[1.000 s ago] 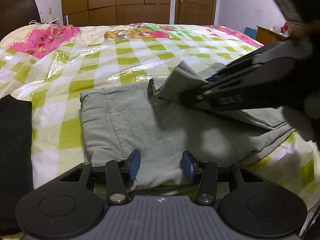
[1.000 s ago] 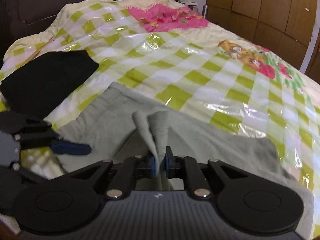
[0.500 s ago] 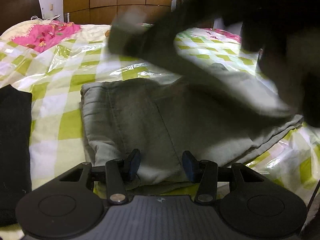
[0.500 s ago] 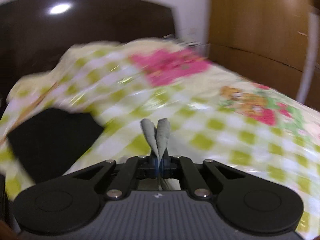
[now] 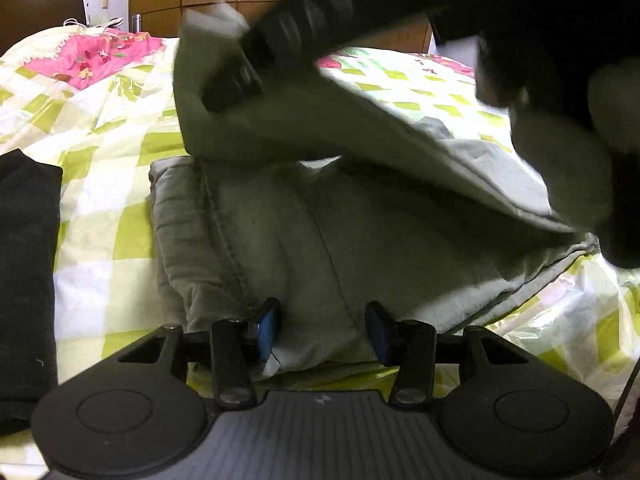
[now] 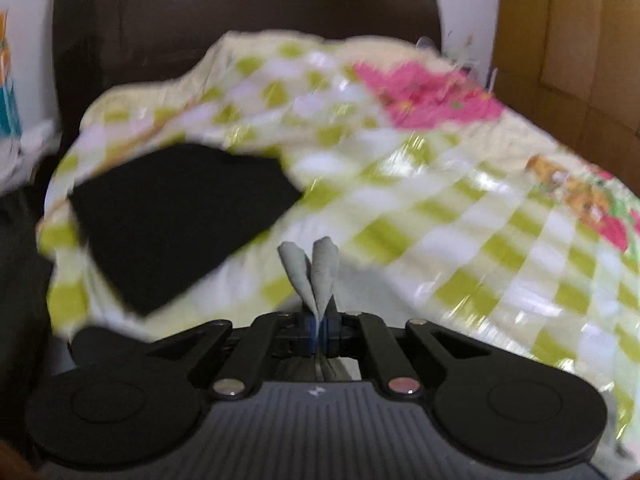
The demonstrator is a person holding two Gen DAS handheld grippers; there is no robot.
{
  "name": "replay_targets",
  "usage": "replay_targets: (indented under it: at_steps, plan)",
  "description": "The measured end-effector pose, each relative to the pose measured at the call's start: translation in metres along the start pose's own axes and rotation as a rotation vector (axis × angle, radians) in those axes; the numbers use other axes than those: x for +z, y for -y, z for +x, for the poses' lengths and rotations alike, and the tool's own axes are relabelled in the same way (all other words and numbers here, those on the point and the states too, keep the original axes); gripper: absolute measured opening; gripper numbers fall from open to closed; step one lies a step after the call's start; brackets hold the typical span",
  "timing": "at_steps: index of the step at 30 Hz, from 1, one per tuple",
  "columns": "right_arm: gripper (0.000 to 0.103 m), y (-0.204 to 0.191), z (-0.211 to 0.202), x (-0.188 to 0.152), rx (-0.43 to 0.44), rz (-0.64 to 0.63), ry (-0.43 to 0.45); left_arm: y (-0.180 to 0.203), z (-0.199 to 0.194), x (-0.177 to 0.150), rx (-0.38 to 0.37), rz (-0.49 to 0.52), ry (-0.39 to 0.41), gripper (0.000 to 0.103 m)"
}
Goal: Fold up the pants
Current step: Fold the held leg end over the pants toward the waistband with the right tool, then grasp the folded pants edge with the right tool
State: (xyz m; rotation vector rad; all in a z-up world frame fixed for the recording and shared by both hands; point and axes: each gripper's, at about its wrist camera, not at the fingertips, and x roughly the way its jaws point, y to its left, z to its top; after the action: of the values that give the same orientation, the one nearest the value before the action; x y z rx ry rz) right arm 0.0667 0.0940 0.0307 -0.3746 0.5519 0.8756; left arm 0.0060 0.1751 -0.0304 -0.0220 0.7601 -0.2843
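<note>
The right gripper, clamped on a pinch of the grey pants, rose and swung across toward the black garment; the lifted pant layer came over the lower half, nearer the waistband.

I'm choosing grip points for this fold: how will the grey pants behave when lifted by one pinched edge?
Probably floppy: the grey pants sag from the right gripper, whose jaws are shut on a bunched edge. Likely grippy rather than slippery, since that thin pinch holds. The lower layer, between the open left gripper's jaws, looks thick and should stay put.
</note>
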Motion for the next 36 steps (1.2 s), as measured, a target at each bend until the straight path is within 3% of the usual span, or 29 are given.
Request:
replay_targets:
  at_steps: [3, 5, 8, 12, 16, 20, 23, 26, 28, 30, 33, 36]
  plan:
    - [0.003, -0.003, -0.002, 0.013, 0.016, -0.064, 0.034, 0.0, -0.004, -0.001, 0.0, -0.003, 0.003, 0.059]
    - [0.003, -0.013, 0.007, 0.008, 0.055, -0.125, -0.009, 0.001, -0.009, -0.003, 0.0, -0.002, 0.003, 0.059]
    - [0.007, -0.026, 0.026, -0.012, 0.149, -0.184, -0.164, 0.001, -0.025, -0.01, -0.007, -0.018, 0.004, 0.059]
    - [0.02, -0.024, 0.017, -0.022, 0.199, -0.144, -0.181, -0.003, -0.048, -0.012, 0.005, -0.028, 0.0, 0.059]
    - [0.027, -0.004, -0.01, -0.015, 0.227, -0.048, -0.137, -0.005, -0.07, -0.001, 0.057, 0.004, 0.028, 0.059]
    - [0.03, 0.032, -0.051, -0.025, 0.11, 0.09, -0.125, -0.006, -0.081, 0.022, 0.054, 0.012, 0.099, 0.059]
    - [0.031, 0.078, -0.083, -0.048, -0.079, 0.221, -0.146, -0.001, -0.06, 0.038, 0.029, 0.025, 0.13, 0.061]
    - [0.032, 0.132, -0.109, -0.083, -0.309, 0.385, -0.186, 0.005, -0.023, 0.047, 0.024, 0.045, 0.081, 0.061]
    - [0.034, 0.162, -0.122, -0.107, -0.403, 0.491, -0.184, 0.009, 0.005, 0.042, 0.055, 0.032, -0.039, 0.061]
    - [0.034, 0.191, -0.124, -0.13, -0.39, 0.622, -0.207, 0.01, 0.016, 0.033, 0.078, 0.043, -0.09, 0.062]
    - [0.036, 0.207, -0.121, -0.155, -0.373, 0.707, -0.231, 0.016, 0.009, 0.035, 0.102, 0.052, -0.104, 0.061]
    - [0.038, 0.215, -0.13, -0.174, -0.271, 0.822, -0.195, 0.029, 0.003, 0.049, 0.093, 0.076, -0.071, 0.061]
